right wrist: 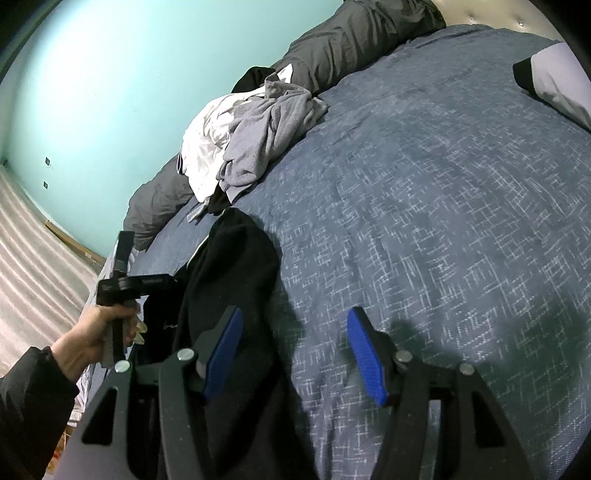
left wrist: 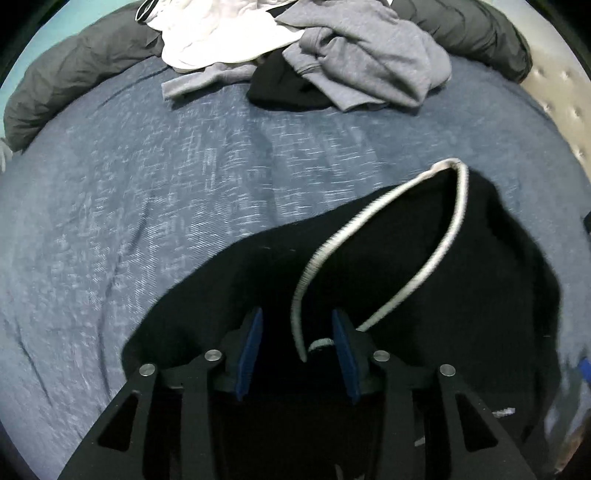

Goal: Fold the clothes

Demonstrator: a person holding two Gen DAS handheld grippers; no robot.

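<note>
Left gripper points steeply down over the black garment, jaws partly apart; the garment's white-trimmed edge runs down between the blue pads, but the pads aren't pressing on it, so nothing is gripped. Black garment lies on the near side of the blue textured bedspread, bunched, trim looping out to a point toward the bed's middle. Right gripper sits lower-angled over bare bedspread, jaws wide, empty; its left finger overlaps the edge of the black garment in view, contact unclear. From the right wrist view, a hand in a dark sleeve holds the other gripper's handle at the bed edge. Unfolded pile at the far side: grey garment, white garment, another black piece under them, against a dark grey duvet. Teal wall behind.
</note>
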